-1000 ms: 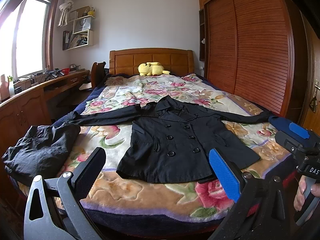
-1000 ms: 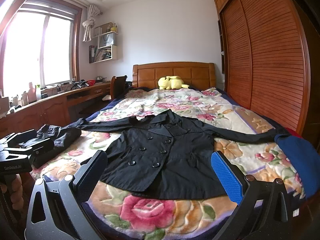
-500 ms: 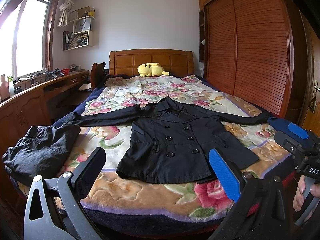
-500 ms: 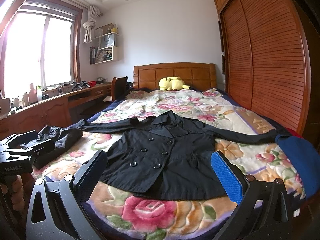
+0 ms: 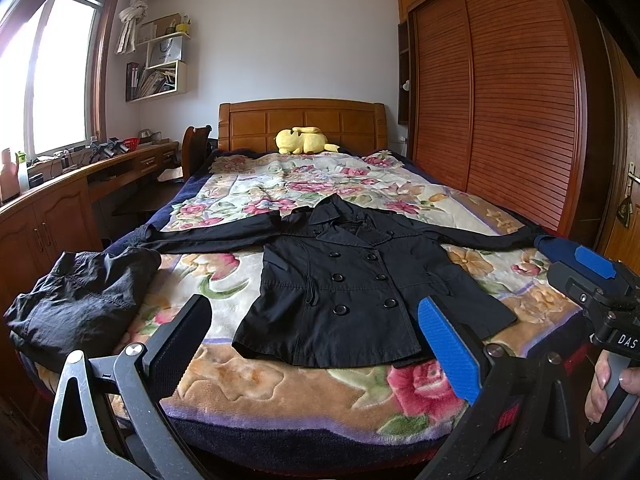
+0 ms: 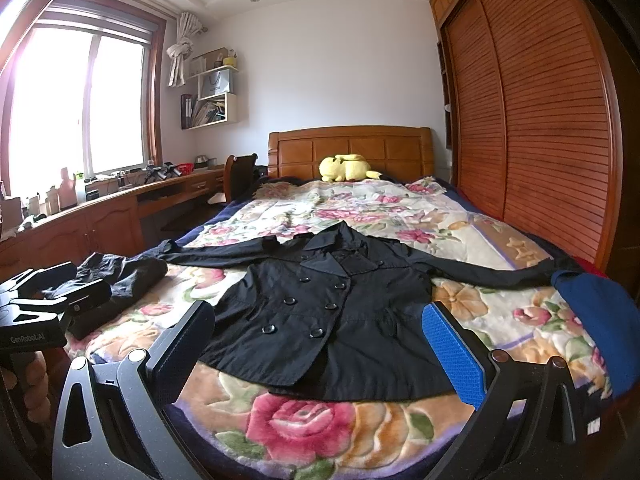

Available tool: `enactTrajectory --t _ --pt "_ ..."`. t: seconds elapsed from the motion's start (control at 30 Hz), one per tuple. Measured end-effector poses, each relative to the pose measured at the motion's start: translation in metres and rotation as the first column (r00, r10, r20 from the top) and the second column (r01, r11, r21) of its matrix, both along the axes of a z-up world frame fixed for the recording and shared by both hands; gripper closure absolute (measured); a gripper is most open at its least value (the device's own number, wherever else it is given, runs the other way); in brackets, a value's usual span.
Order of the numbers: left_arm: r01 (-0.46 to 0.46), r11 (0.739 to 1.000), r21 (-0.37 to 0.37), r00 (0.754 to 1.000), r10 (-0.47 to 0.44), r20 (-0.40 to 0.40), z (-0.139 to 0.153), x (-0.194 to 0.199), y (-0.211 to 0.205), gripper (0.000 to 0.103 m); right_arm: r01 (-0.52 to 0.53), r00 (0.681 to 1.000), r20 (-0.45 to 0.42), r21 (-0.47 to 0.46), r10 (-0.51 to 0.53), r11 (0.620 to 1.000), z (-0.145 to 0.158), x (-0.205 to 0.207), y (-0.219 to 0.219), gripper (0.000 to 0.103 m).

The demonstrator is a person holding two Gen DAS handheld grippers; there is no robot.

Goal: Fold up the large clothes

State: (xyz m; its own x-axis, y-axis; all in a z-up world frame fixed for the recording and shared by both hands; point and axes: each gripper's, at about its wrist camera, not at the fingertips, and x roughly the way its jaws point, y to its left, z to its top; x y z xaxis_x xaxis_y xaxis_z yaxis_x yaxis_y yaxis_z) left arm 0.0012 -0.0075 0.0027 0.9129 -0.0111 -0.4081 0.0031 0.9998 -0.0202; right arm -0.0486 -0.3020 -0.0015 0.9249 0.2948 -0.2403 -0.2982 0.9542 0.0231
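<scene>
A black double-breasted coat (image 5: 352, 288) (image 6: 320, 312) lies flat, front up, on the floral blanket (image 5: 280, 376) (image 6: 480, 240), with both sleeves spread out to the sides. My left gripper (image 5: 314, 352) hovers open over the foot of the bed, short of the coat's hem, holding nothing. Off to the right, my right gripper (image 6: 324, 356) is open and empty too, also just before the hem. Each gripper shows at the edge of the other's view, held by a hand (image 5: 608, 384).
A crumpled black garment (image 5: 80, 300) (image 6: 128, 276) lies at the bed's front left corner. A blue cloth (image 6: 600, 320) sits at the right edge. A yellow plush toy (image 5: 304, 141) rests by the headboard. A wooden desk runs along the left, a slatted wardrobe (image 5: 512, 104) along the right.
Both views have tilted up very slightly; the coat sits a touch lower in the right wrist view. Nothing on the bed has moved and both grippers stay open.
</scene>
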Motion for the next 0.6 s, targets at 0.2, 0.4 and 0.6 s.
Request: enactTrajectory --t 0.2,0.4,0.6 --pt "0.001 1.0 -0.001 1.0 0.0 0.001 0.0 -0.0003 0.0002 0.0 -0.001 1.0 -0.001 0.0 0.001 1.0 -0.0001 0.0 -0.0001 0.0" --pt "0.0 1.0 -0.001 1.0 0.0 0.002 -0.0002 -0.0005 0.0001 0.0 0.0 1.0 -0.001 0.002 0.0 1.0 0.0002 -0.0002 -0.0011 0.0" --pt "0.0 1.0 -0.001 1.0 0.0 0.002 -0.0003 -0.0005 0.0003 0.0 0.002 1.0 0.0 0.002 -0.002 1.0 -0.0002 -0.001 -0.0002 0.0"
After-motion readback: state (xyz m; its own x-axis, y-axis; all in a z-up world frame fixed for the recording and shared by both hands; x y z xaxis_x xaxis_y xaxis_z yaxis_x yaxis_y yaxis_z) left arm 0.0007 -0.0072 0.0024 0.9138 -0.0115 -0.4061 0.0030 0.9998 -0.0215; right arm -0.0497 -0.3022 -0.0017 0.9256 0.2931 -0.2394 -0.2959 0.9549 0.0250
